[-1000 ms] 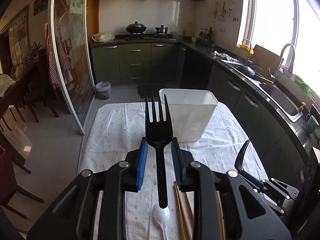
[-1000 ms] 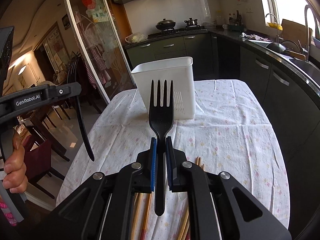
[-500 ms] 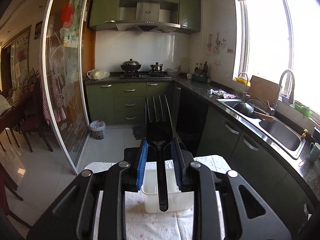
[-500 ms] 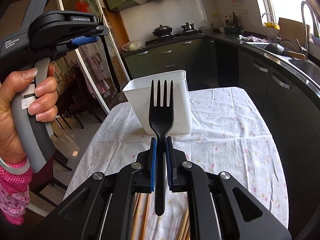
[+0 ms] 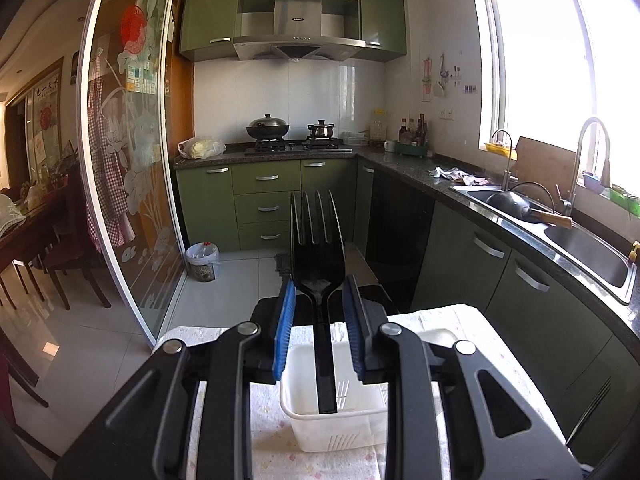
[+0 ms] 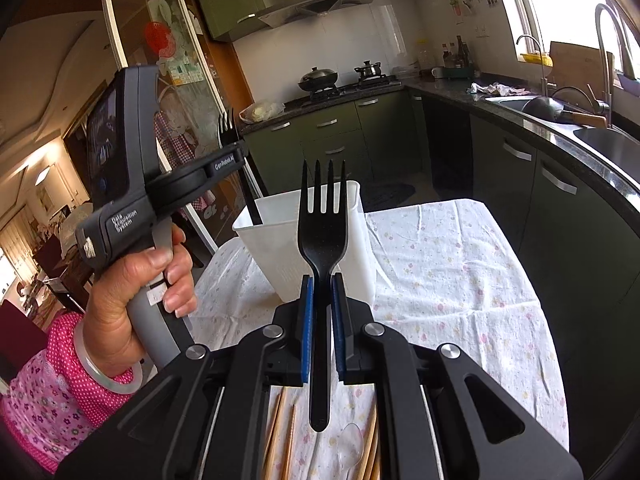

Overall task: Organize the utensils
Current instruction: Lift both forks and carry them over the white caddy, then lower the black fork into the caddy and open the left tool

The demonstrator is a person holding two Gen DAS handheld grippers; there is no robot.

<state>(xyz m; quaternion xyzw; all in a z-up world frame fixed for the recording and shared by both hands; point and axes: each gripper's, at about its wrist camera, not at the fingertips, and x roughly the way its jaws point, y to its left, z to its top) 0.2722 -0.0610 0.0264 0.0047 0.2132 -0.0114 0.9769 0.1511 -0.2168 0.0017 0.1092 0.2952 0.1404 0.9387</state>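
Note:
My left gripper [image 5: 319, 296] is shut on a black fork [image 5: 318, 248], tines up. The fork's handle end hangs over the open top of the white utensil bin [image 5: 298, 412]. In the right wrist view a hand holds that left gripper [image 6: 236, 148] above the bin [image 6: 276, 236], and its fork [image 6: 251, 204] dips inside the bin's left rim. My right gripper [image 6: 323, 284] is shut on a second black fork [image 6: 323, 236], upright just in front of the bin. Wooden chopsticks [image 6: 280, 432] and a clear spoon [image 6: 352, 444] lie on the cloth under the right gripper.
The table wears a white flowered cloth [image 6: 440, 280]. Dark green cabinets and a counter with a sink [image 5: 588, 248] run along the right. A glass sliding door [image 5: 132, 160] stands at the left. A pink sleeve [image 6: 44, 392] sits low left.
The left gripper has travelled forward over the table with its fork until it stands above the bin. The right gripper has risen slightly toward the bin, still holding its fork.

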